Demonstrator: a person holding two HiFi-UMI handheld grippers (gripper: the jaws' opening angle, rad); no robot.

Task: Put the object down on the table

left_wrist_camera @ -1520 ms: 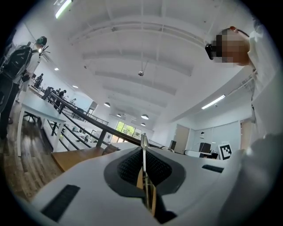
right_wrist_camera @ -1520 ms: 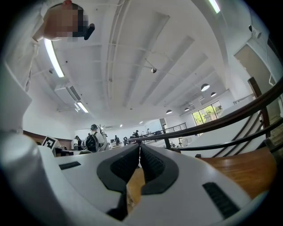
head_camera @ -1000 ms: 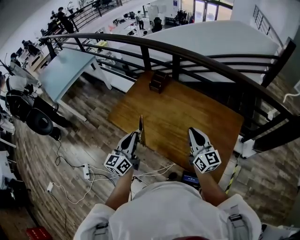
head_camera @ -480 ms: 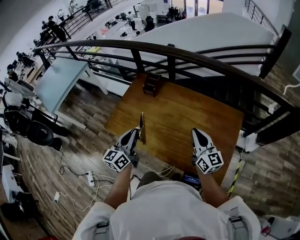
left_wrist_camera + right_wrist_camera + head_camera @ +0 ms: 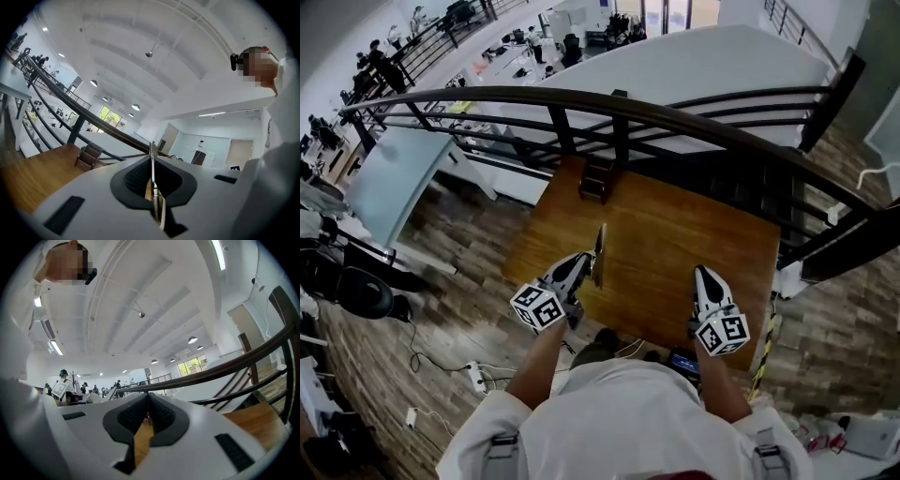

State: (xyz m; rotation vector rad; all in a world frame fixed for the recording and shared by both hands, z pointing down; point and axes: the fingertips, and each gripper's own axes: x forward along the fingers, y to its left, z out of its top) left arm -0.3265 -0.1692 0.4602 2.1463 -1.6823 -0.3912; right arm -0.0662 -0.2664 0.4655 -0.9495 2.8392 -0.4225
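My left gripper (image 5: 584, 265) pinches a thin flat strip (image 5: 598, 249) above the tabletop's (image 5: 675, 234) near edge, not yet placed; right gripper (image 5: 704, 278) pressed together, empty.

A dark curved railing (image 5: 675, 117) fences the wood-plank floor (image 5: 459, 234). A pale desk (image 5: 389, 178) stands left; round lamps (image 5: 135, 107) dot the white ceiling (image 5: 140, 42).

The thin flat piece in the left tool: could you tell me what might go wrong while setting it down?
1. The thin flat piece stands on edge in the shut left tool; released like that, it would probably topple rather than settle.
2. It is above the wooden table close to its near edge, so it might slide off to the floor.
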